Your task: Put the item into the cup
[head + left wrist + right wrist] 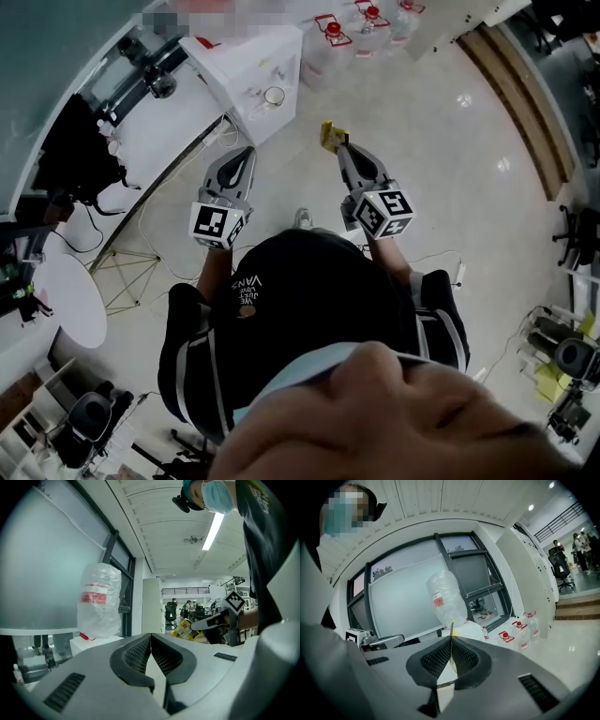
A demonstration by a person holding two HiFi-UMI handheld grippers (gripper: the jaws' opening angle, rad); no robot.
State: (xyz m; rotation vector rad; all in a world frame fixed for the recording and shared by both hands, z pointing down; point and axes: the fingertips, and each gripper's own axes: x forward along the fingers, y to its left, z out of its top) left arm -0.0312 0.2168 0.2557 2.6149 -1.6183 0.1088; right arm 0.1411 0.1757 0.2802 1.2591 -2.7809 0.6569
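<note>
A small clear cup [274, 96] stands on a white cabinet top [234, 58] ahead of me. My right gripper [343, 150] is shut on a flat yellow packet [329, 136], held out over the floor to the right of the cabinet. Seen along the right gripper [451, 641], the packet [451, 631] shows edge-on between the pads. The left gripper [247, 152] is shut with nothing in it, just short of the cabinet's near corner. In the left gripper view its jaws [151, 637] meet, and the yellow packet [186, 629] shows off to the right.
A large upturned water jug [99, 599] stands on the cabinet by the window. Several red-capped bottles [335, 36] sit on the floor beyond. A white desk [155, 122] with cables lies to the left, and a round white table [70, 295] is nearer left.
</note>
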